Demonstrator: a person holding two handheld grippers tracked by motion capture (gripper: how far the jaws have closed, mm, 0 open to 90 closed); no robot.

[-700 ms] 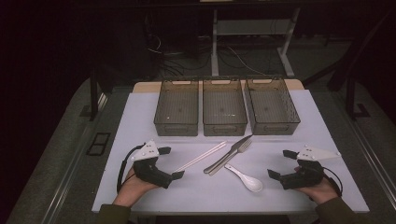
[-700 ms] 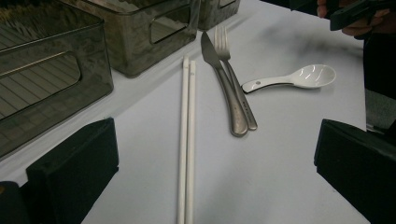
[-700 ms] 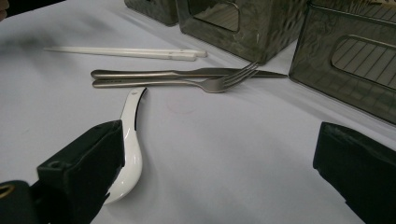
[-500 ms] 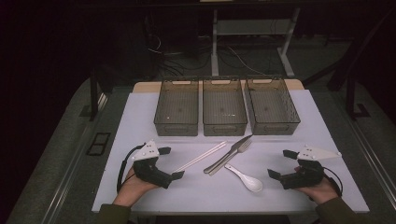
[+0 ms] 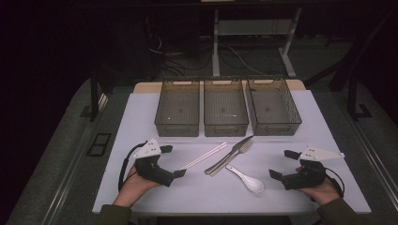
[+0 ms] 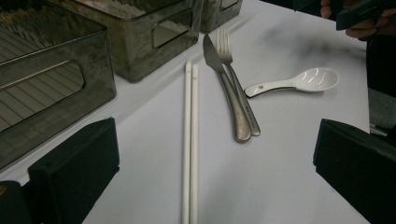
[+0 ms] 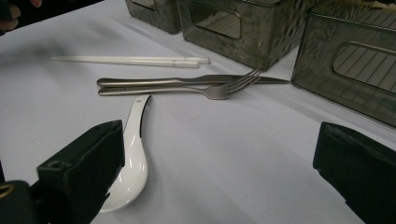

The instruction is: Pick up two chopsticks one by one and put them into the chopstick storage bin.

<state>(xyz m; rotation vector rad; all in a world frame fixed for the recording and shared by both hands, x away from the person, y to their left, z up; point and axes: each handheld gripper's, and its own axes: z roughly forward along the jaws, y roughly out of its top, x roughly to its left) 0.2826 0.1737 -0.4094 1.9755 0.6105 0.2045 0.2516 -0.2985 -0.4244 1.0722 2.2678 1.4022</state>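
1. The left gripper (image 5: 172, 161) rests near the table's (image 5: 141, 112) near left corner, jaws spread wide with nothing between them; the white chopsticks (image 6: 190, 140) lie just ahead of it.
2. The right gripper (image 5: 284, 164) sits near the near right corner, likewise released and empty; the white spoon (image 7: 133, 154) lies just beside its left jaw.
3. Knife (image 5: 230, 152) and fork (image 5: 237, 153) lie side by side, touching, mid-table, in front of three empty bins (image 5: 225, 124) along the far edge.

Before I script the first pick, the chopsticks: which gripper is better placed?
Left. The left gripper is open beside the chopsticks, which lie between its jaws; the right gripper sits beyond the spoon.
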